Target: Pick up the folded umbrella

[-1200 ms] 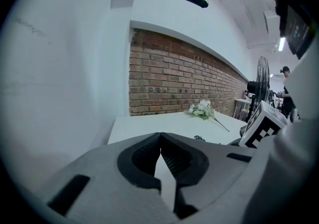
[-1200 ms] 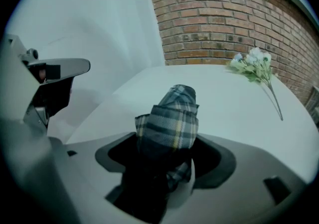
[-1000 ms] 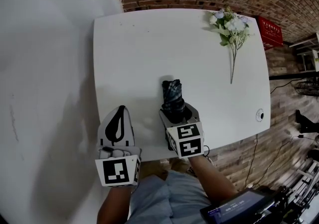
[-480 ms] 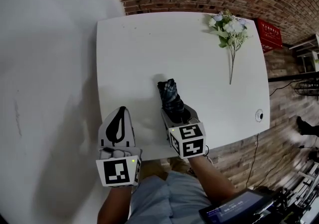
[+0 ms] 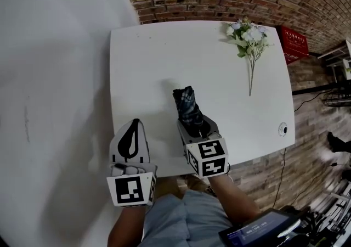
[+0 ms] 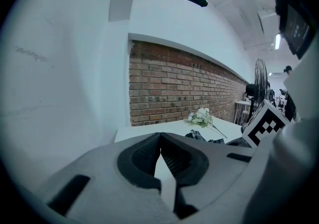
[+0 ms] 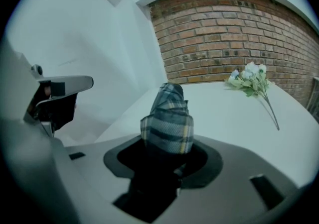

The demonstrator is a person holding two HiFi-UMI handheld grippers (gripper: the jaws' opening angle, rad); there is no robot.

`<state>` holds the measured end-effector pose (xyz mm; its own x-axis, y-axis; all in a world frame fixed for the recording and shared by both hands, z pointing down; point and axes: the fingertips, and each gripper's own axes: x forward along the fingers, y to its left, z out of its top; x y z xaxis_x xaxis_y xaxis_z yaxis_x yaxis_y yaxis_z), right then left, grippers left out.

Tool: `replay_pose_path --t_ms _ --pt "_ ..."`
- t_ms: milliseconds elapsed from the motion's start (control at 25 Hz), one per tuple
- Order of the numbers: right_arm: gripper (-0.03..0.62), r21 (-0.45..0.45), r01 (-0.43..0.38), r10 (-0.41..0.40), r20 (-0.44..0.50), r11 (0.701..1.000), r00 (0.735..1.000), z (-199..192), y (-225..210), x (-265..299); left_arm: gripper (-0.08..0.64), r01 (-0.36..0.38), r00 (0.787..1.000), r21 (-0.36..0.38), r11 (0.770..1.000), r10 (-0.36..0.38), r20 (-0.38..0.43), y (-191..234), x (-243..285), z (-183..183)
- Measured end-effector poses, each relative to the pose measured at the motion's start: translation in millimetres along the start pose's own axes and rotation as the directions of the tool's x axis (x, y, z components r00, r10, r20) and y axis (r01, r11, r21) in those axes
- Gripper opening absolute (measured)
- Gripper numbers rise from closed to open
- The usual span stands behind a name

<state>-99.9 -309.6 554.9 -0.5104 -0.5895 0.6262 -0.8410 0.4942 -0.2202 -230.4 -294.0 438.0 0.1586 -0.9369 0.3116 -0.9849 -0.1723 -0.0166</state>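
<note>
Grasping the dark plaid folded fabric umbrella (image 5: 187, 106) by its near end, the right gripper (image 5: 194, 126), its jaws having just been closing onto it, holds it tilted above the white tabletop's (image 5: 159, 54) near edge, apparently mid-lift; the left gripper (image 5: 133, 124) is clenched, empty, unneeded.

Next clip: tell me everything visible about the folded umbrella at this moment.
The folded umbrella is a short, collapsed bundle of dark plaid fabric, grey-blue with pale and yellowish stripes, gathered in soft folds. Its near end sits between the jaws of the right hand-held gripper, which have just been closing and now clamp it. It points away from the person. Its far end looks raised off the white table, with a faint shadow lying apart to its left. Nothing else touches it, and its handle is hidden.
</note>
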Motion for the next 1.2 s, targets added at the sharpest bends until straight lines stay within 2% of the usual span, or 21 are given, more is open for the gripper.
replay_pose_path --t_ms 560,920,1200 --pt "0.198 -0.041 0.003 0.004 0.174 0.999 0.985 51 3 -52 0.006 -0.012 0.995 0.051 0.999 0.007 0.095 -22 -25 46" --pt "0.198 -0.091 0.009 0.019 0.295 0.996 0.955 86 6 -104 0.006 -0.038 0.986 0.083 0.996 0.024 0.164 -43 -52 85" --pt "0.199 -0.153 0.03 0.034 0.399 0.988 0.916 117 16 -149 0.006 -0.068 0.971 0.101 0.993 0.043 0.236 -51 -79 115"
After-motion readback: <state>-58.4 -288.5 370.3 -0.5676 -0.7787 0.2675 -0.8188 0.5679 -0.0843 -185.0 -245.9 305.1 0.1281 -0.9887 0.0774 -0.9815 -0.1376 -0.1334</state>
